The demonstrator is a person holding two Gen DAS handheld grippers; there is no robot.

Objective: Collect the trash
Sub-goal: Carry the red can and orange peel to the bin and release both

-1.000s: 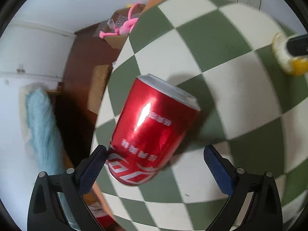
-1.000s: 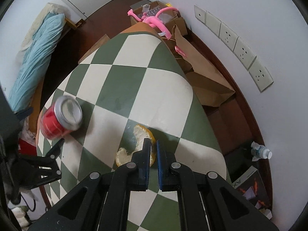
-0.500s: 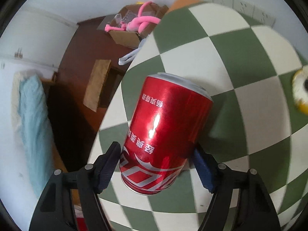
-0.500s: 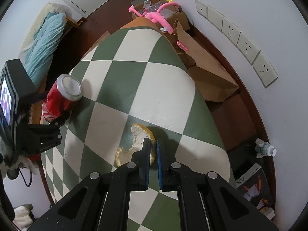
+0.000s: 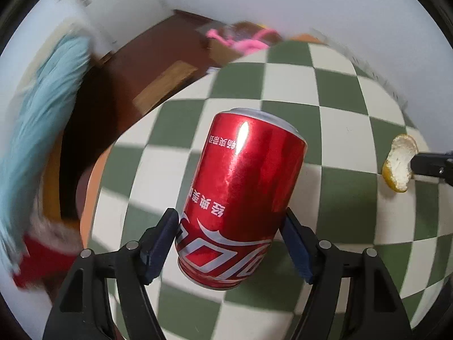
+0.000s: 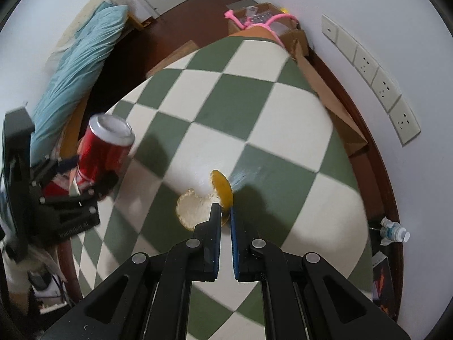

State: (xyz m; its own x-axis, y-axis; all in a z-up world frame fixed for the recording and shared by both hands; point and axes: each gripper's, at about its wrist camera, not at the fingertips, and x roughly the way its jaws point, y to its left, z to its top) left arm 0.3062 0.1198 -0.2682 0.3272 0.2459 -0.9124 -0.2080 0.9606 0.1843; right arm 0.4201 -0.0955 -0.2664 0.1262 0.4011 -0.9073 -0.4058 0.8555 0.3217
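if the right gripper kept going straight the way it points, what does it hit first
Nothing separate: the right gripper is already shut on the orange peel. Straight on, that peel would probably meet the checkered tablecloth first, though depth is unclear.

Black hand-held gripper (image 6: pixel 225 208), blue finger pads (image 6: pixel 234 226), silver screws

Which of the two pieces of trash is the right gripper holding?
The orange peel, pinched between the right gripper fingers. The red can is clamped in the left gripper instead.
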